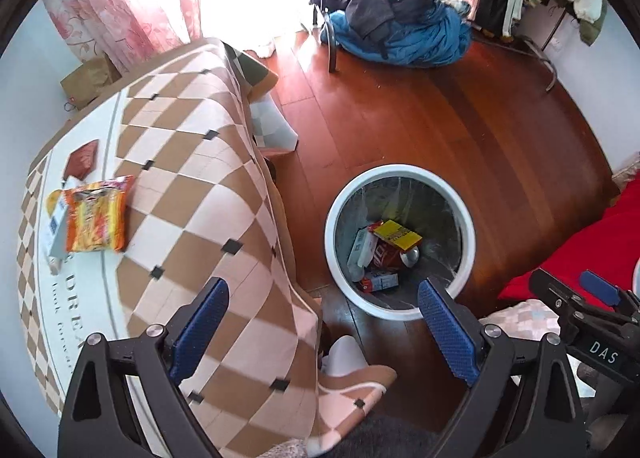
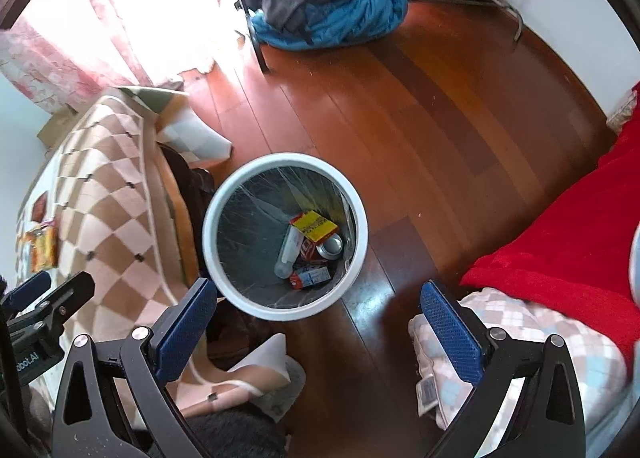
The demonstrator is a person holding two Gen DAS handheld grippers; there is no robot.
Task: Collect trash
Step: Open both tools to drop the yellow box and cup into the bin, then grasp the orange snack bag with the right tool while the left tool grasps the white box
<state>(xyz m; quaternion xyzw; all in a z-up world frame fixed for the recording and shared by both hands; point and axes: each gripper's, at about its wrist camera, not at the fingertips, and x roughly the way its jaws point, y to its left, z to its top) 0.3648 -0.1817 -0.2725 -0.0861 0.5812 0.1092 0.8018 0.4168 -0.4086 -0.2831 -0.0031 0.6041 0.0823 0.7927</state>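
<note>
Trash still to be collected lay on the worktop (image 1: pixel 92 298) under a checkered cloth (image 1: pixel 208 162): an orange packet (image 1: pixel 96 218) resting partly over a white carton (image 1: pixel 56 230), with a small dark red wrapper (image 1: pixel 83 159) just beyond them. The bin (image 1: pixel 332 250), white-rimmed and lined, stood on the floor (image 1: pixel 440 130) beside the worktop and already held a yellow box (image 2: pixel 314 224), a can (image 2: pixel 326 248), a bottle (image 2: pixel 289 252) and a small carton (image 2: pixel 310 277). The next step, by these views, was probably a reach to the packet; it would go best if the left tool (image 1: pixel 324 318), the nearer one, came in low and flat across the cloth and pinched the packet by its near edge, lifting it clear of the carton rather than dragging both along. Thin film might slip or crumple, so a grip well in from the corner seemed wiser. Both tools were spread wide and held nothing: the left tool hung over the worktop's edge and the bin's near rim, and the right tool (image 2: pixel 318 322) hovered above the bin and the floor, touching neither.
</note>
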